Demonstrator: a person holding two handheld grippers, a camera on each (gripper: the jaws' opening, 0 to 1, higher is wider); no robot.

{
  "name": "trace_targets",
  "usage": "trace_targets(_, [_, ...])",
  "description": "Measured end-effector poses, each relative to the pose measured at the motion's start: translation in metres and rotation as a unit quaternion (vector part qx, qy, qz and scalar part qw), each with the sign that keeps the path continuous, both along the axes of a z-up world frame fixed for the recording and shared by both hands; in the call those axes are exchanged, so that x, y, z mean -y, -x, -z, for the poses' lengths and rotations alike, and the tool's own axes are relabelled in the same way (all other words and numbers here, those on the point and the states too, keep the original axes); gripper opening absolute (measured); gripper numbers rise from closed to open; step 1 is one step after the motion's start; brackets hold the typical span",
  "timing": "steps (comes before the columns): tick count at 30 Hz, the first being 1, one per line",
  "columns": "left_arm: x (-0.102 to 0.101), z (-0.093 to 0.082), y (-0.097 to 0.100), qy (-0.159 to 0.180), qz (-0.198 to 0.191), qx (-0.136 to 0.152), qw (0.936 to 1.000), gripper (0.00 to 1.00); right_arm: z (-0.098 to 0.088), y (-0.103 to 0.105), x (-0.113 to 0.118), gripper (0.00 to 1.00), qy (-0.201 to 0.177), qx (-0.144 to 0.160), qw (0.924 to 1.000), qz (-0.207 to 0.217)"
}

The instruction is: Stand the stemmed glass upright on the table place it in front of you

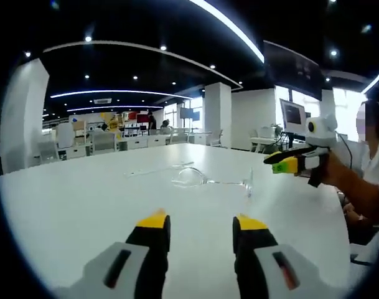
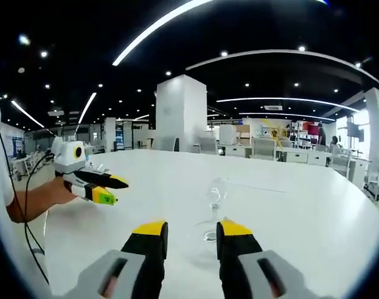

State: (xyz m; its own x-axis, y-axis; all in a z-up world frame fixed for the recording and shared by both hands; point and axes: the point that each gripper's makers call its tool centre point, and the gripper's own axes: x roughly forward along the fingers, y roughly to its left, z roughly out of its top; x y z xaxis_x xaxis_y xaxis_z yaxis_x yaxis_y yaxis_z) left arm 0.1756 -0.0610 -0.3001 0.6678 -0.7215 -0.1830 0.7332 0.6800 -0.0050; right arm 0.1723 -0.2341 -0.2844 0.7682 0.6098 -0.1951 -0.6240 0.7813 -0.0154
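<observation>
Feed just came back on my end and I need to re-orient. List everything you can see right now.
stemmed glass: one, clear, lying on its side on the table, ahead of both grippers
table: one, white, large
chairs and desks: several, white, beyond the table
pillar: one, white, background
monitor: one, dark screen, behind the right gripper
left gripper: grey, yellow tips, open, empty
right gripper: grey, yellow tips, open, empty
person's hand: holding the left gripper
</observation>
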Motion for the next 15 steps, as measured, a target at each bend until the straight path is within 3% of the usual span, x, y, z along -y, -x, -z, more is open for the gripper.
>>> trace_targets(12, [0.0012, -0.0012, -0.0007, 0.005, 0.001, 0.001, 1.0000, 0.40, -0.0003, -0.0052, -0.0024, 0.34, 0.004, -0.012, 0.9999, -0.001])
trace_targets(15, [0.0000, 0.0003, -0.0006, 0.006, 0.000, -0.001, 1.0000, 0.40, -0.0002, -0.0081, -0.0052, 0.33, 0.007, -0.027, 0.9996, -0.004])
